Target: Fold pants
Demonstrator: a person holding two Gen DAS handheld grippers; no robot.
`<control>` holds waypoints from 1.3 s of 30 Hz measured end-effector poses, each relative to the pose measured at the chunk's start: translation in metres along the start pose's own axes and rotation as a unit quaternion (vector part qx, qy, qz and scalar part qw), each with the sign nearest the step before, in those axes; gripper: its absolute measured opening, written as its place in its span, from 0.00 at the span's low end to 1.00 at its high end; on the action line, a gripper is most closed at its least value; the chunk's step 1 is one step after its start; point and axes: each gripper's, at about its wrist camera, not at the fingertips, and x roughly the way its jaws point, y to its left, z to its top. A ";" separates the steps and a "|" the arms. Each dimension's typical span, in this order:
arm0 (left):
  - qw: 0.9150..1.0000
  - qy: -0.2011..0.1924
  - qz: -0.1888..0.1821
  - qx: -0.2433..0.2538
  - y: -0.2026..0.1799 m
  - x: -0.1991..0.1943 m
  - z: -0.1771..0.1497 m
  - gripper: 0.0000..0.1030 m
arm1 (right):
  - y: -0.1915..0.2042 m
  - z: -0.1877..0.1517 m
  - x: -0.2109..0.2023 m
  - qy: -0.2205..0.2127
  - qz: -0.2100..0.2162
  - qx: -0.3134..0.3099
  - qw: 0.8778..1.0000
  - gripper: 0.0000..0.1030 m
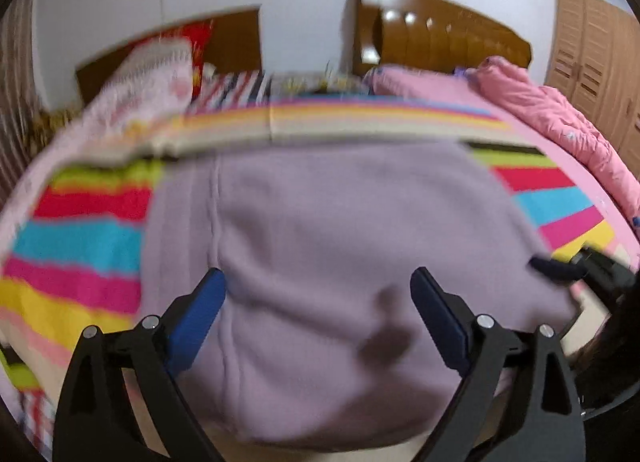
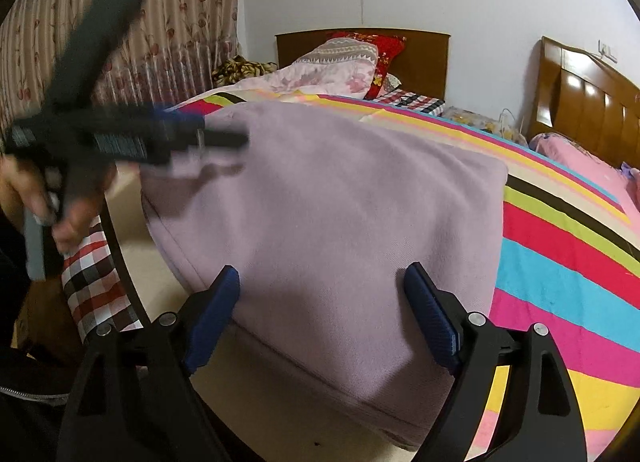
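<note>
Lying folded into one thick lilac block, the pants (image 2: 328, 221) are seen on the striped bed (image 2: 560, 262). Only in the right view is the person's hand (image 2: 36, 197) shown. Both the left hand-held gripper (image 1: 318, 314) and right hand-held gripper (image 2: 322, 310) are released, nothing grasped.

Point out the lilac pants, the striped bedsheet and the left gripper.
lilac pants (image 2: 340, 201), right wrist view, middle of folded fabric.
striped bedsheet (image 2: 560, 254), right wrist view, red stripe.
left gripper (image 1: 318, 316), left wrist view, midway between its fingers.
</note>
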 end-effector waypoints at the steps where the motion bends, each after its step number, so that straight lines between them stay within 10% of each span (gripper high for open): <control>1: 0.999 -0.016 0.018 0.022 -0.003 0.001 -0.012 0.91 | 0.000 0.000 -0.001 0.003 0.004 0.002 1.000 0.80; 11: 0.998 -0.039 0.028 0.029 -0.004 -0.005 -0.028 0.91 | -0.042 0.055 -0.012 0.012 0.032 0.037 0.999 0.85; 17: 0.999 -0.037 0.024 0.028 -0.001 -0.004 -0.026 0.91 | -0.090 0.101 0.059 0.069 0.067 0.054 0.994 0.85; 25: 0.999 -0.036 0.020 0.029 0.001 -0.004 -0.026 0.91 | -0.157 0.116 0.104 0.076 0.003 0.154 0.985 0.85; 33: 0.999 -0.032 0.022 0.032 0.000 -0.004 -0.025 0.91 | -0.122 0.117 0.133 0.129 0.031 0.051 0.990 0.86; 37: 0.999 -0.031 0.022 0.031 0.000 -0.004 -0.024 0.91 | -0.169 0.135 0.121 0.095 -0.079 0.122 0.985 0.86; 39: 0.999 -0.031 0.023 0.031 0.000 -0.004 -0.024 0.91 | -0.170 0.138 0.100 0.065 -0.040 0.138 0.988 0.86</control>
